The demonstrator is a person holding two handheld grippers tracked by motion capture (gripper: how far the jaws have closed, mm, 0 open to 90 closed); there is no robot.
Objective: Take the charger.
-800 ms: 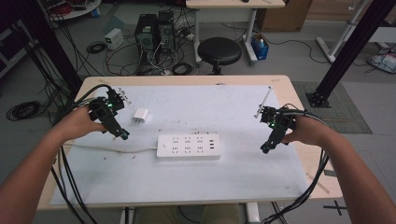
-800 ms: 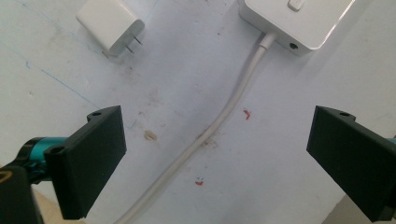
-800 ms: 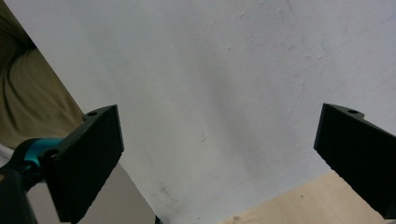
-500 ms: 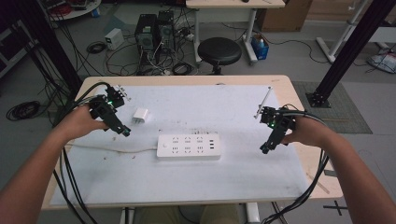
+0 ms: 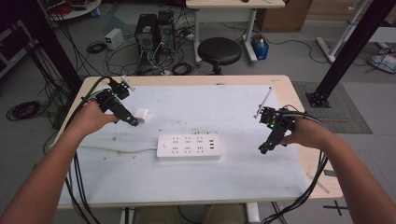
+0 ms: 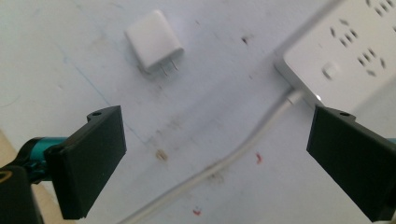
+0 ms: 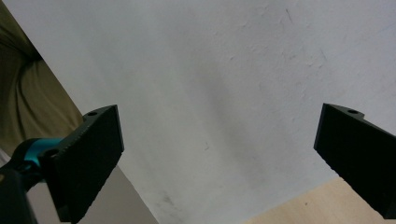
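A small white plug adapter lies on the white mat at the left, its two prongs pointing towards my jaws. My left gripper hangs just beside it, open. In the left gripper view the adapter lies ahead of the wide-apart jaws, not between them. A white power strip lies in the middle of the mat, and its end and cord show there too. My right gripper hovers open over bare mat at the right, holding nothing.
The power strip's cord runs left across the mat. The wooden table edge lies close under the right gripper. A thin rod lies at the mat's far right corner. Behind the table are a stool and computer cases.
My left gripper has moved right, closing in on the plug adapter. The right gripper has stayed almost still.
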